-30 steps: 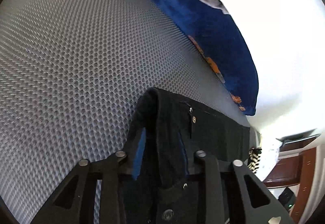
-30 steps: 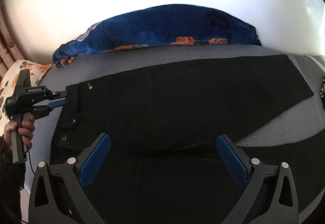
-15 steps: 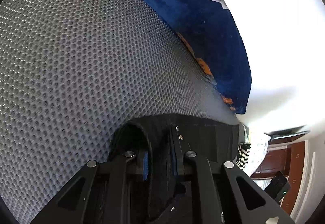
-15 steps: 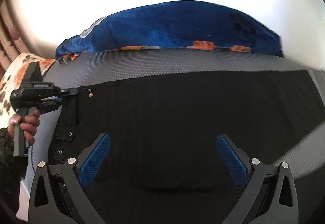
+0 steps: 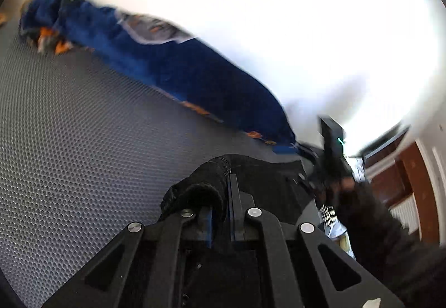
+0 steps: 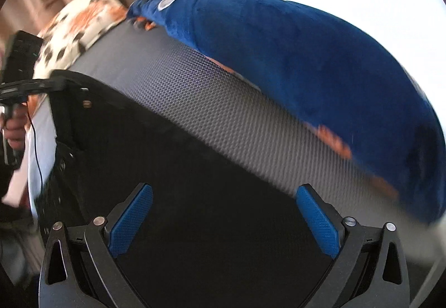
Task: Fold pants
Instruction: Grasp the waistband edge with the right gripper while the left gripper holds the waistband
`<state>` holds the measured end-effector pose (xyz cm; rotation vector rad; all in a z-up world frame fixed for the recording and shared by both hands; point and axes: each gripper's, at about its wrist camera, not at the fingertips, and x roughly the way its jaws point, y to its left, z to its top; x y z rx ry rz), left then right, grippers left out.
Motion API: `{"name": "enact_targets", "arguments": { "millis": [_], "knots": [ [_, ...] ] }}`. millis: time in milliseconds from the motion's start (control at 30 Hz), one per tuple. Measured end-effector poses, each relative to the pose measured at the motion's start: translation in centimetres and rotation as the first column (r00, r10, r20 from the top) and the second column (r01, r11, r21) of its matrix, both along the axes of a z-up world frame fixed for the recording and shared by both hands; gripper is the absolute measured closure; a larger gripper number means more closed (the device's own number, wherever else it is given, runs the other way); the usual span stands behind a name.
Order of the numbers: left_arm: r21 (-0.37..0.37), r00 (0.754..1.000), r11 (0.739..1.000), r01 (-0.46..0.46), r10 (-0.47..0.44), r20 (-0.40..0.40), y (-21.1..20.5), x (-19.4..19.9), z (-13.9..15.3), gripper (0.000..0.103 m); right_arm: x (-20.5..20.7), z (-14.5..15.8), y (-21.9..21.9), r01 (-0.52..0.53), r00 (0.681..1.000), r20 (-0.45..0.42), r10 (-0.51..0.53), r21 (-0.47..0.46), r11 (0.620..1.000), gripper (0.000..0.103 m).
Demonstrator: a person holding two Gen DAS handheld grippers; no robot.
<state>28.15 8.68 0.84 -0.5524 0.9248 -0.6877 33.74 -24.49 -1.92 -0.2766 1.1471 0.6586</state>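
so you're at the first fold: your left gripper [image 5: 220,213] is clamped on the waistband of the pants [image 6: 195,182] spread on the grey mat [image 6: 237,118], right gripper [image 6: 223,221] wide and empty above them, so next grab cloth there.

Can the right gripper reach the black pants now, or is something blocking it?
Probably yes. The right gripper is open and hangs directly over the black pants, with nothing between them. The left gripper pinches only the waistband, off to the side.

Bedroom: blue blanket [image 6: 320,62], mattress [image 5: 83,146]
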Motion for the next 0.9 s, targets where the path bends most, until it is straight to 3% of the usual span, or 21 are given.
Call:
{"name": "enact_targets", "arguments": {
  "millis": [100, 233, 333, 433, 500, 600, 733, 900],
  "knots": [
    [0.01, 0.999, 1.0, 0.014, -0.015, 0.043, -0.2, -0.7, 0.8, 0.098, 2.4, -0.1, 0.5, -0.13, 0.989, -0.072, 0.131, 0.022, 0.991, 0.002],
    [0.015, 0.999, 1.0, -0.006, 0.005, 0.046, 1.9, -1.7, 1.3, 0.097, 4.7, -1.7, 1.5, -0.244, 0.949, -0.189, 0.252, 0.061, 0.968, 0.006],
    [0.021, 0.999, 0.999, -0.026, 0.025, 0.038, 3.0, -2.5, 1.4, 0.097, 5.3, -2.8, 1.8, -0.305, 0.908, -0.262, 0.327, 0.123, 0.944, 0.019],
    [0.028, 0.998, 0.998, -0.049, 0.048, 0.03, 3.4, -4.3, 2.3, 0.097, 4.9, -3.9, 1.5, -0.356, 0.891, -0.27, 0.365, 0.083, 0.931, 0.026],
    [0.038, 0.998, 0.998, -0.056, 0.055, 0.028, 3.4, -4.3, 2.5, 0.097, 4.8, -4.8, 0.2, -0.36, 0.88, -0.305, 0.365, 0.075, 0.93, 0.042],
    [0.052, 0.997, 0.996, -0.071, 0.07, 0.025, 3.3, -4.4, 2.7, 0.097, 4.6, -5.7, -2.6, -0.349, 0.881, -0.327, 0.343, 0.042, 0.936, 0.052],
    [0.07, 0.996, 0.994, -0.089, 0.088, 0.019, 3.0, -4.1, 2.3, 0.097, 4.4, -6.5, -5.4, -0.299, 0.905, -0.321, 0.281, -0.008, 0.954, 0.062],
    [0.121, 0.996, 0.988, -0.094, 0.091, 0.026, 2.5, -4.0, 2.1, 0.097, 3.9, -6.9, -9.0, -0.224, 0.941, -0.277, 0.194, -0.081, 0.971, 0.085]
  ]
}}
